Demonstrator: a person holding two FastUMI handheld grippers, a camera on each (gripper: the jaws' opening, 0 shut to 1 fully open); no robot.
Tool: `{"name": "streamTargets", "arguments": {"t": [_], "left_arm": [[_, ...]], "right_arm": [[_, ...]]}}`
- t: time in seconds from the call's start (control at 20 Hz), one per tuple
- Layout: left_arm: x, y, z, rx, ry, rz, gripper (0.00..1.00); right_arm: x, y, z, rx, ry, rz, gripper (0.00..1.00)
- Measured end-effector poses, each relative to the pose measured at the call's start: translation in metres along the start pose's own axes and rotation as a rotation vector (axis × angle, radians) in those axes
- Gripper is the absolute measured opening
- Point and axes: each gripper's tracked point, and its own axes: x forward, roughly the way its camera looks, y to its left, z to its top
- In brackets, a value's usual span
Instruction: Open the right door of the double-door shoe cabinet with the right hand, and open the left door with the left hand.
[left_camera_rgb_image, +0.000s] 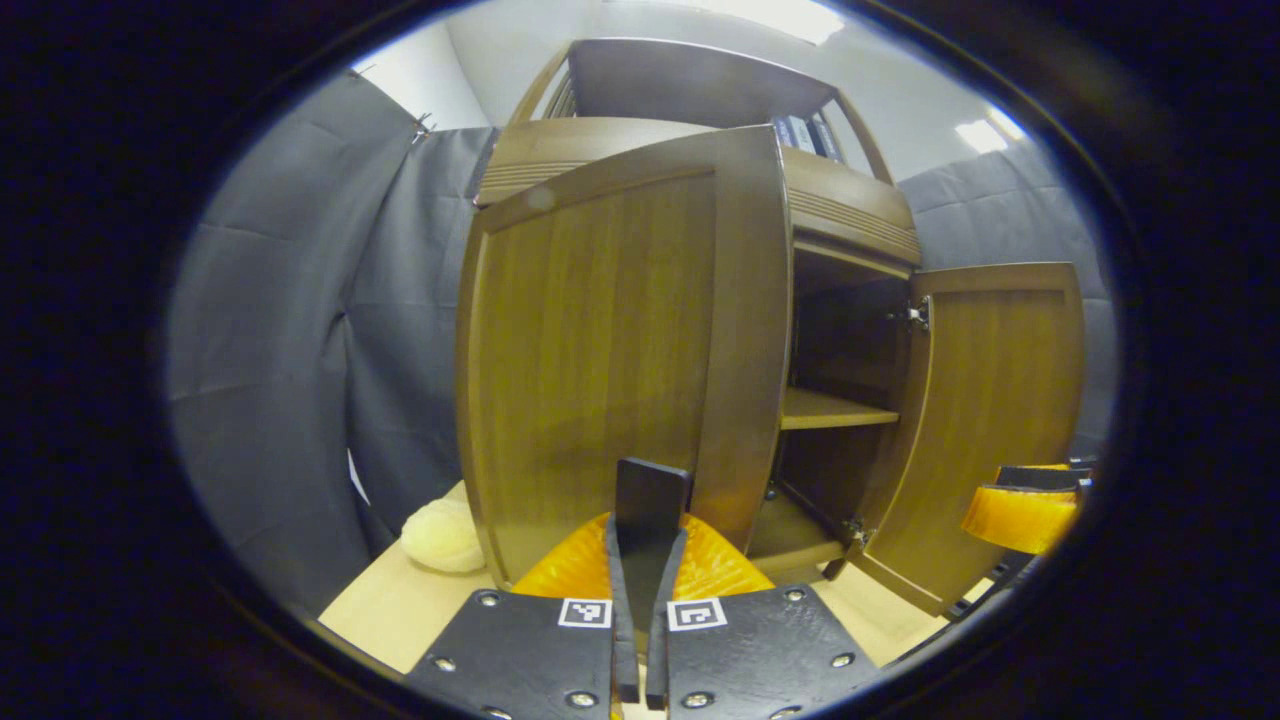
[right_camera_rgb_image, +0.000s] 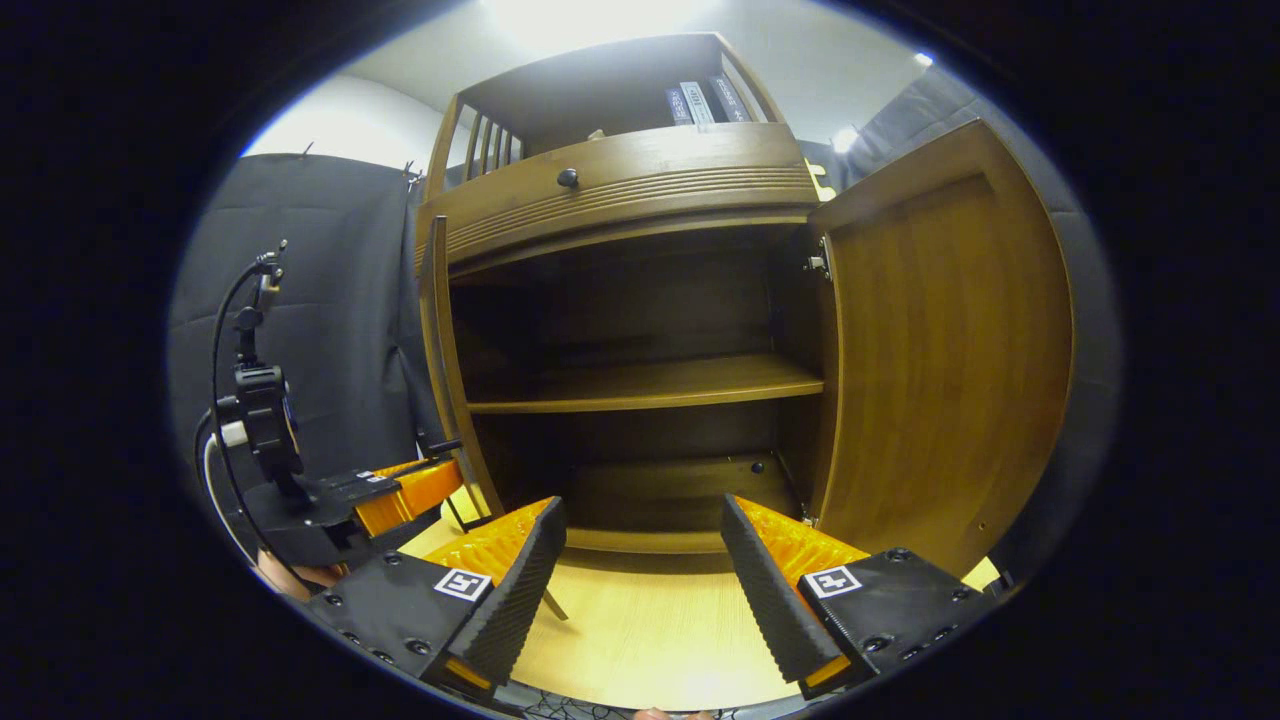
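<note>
Left gripper (left_camera_rgb_image: 645, 520) with fingers pressed together before the swung-out left door (left_camera_rgb_image: 620, 340), right gripper (right_camera_rgb_image: 640, 570) spread wide on the wooden floor (right_camera_rgb_image: 640, 630), shoe cabinet (right_camera_rgb_image: 620, 180) beyond, right door (right_camera_rgb_image: 940, 340) fully open, shelf (right_camera_rgb_image: 650, 382) inside.

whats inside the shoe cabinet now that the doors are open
Inside the shoe cabinet there is one bare wooden shelf across the middle and a bare bottom board below it. No shoes are visible. The back corners are too dark to judge.
</note>
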Motion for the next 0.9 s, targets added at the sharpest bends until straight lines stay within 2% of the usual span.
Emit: {"name": "streamTargets", "arguments": {"t": [0.4, 0.45, 0.5, 0.55, 0.7, 0.75, 0.8, 0.85, 0.9], "left_arm": [[-0.047, 0.055, -0.001, -0.021, -0.048, -0.013, 0.05], [-0.052, 0.062, -0.002, -0.030, -0.050, -0.017, 0.05], [-0.060, 0.070, 0.001, -0.030, -0.058, -0.013, 0.05], [-0.067, 0.080, 0.003, -0.030, -0.064, -0.009, 0.05], [-0.090, 0.115, 0.007, -0.047, -0.085, -0.003, 0.05], [-0.093, 0.129, 0.009, -0.057, -0.092, -0.005, 0.04], [-0.097, 0.143, 0.010, -0.063, -0.096, -0.012, 0.04], [-0.101, 0.155, 0.010, -0.064, -0.097, -0.022, 0.04], [-0.104, 0.166, 0.012, -0.064, -0.100, -0.036, 0.03]], "right_arm": [[0.000, -0.017, 0.006, -0.027, -0.043, -0.084, 0.92], [-0.001, -0.018, 0.006, -0.026, -0.042, -0.094, 0.98], [-0.002, -0.020, 0.005, -0.026, -0.039, -0.105, 0.92], [-0.003, -0.021, 0.005, -0.026, -0.036, -0.114, 0.98], [-0.006, -0.025, 0.005, -0.025, -0.031, -0.138, 0.98], [-0.006, -0.026, 0.006, -0.026, -0.031, -0.141, 0.92], [-0.005, -0.026, 0.006, -0.029, -0.029, -0.141, 0.98], [-0.006, -0.026, 0.006, -0.038, -0.026, -0.138, 0.92], [-0.007, -0.028, 0.006, -0.050, -0.022, -0.135, 0.92]]}}
